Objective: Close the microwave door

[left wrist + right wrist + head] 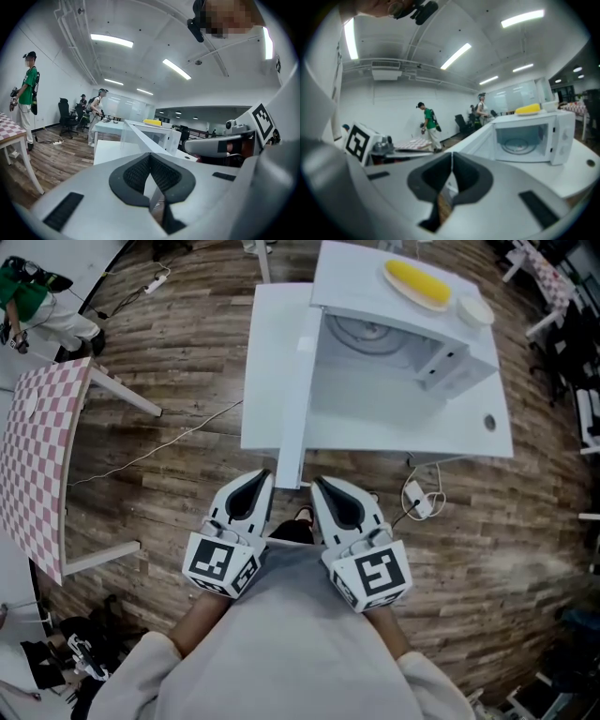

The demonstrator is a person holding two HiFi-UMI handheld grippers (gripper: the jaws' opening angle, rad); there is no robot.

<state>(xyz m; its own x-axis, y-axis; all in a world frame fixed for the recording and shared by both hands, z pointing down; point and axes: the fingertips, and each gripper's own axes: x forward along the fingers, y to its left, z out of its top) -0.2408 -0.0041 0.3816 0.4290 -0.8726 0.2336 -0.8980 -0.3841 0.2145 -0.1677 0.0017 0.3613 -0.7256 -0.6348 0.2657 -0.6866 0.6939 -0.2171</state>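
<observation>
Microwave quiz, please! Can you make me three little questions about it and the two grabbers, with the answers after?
1. True or false: the microwave has its door shut.
2. What colour is the long thing lying on top of the microwave? A red, B yellow, C blue.
3. Fill in: the jaws of the left gripper and the right gripper are pressed ____, with nothing between them.

Key: 1 false, the door stands open; 2 B; 3 together.
</observation>
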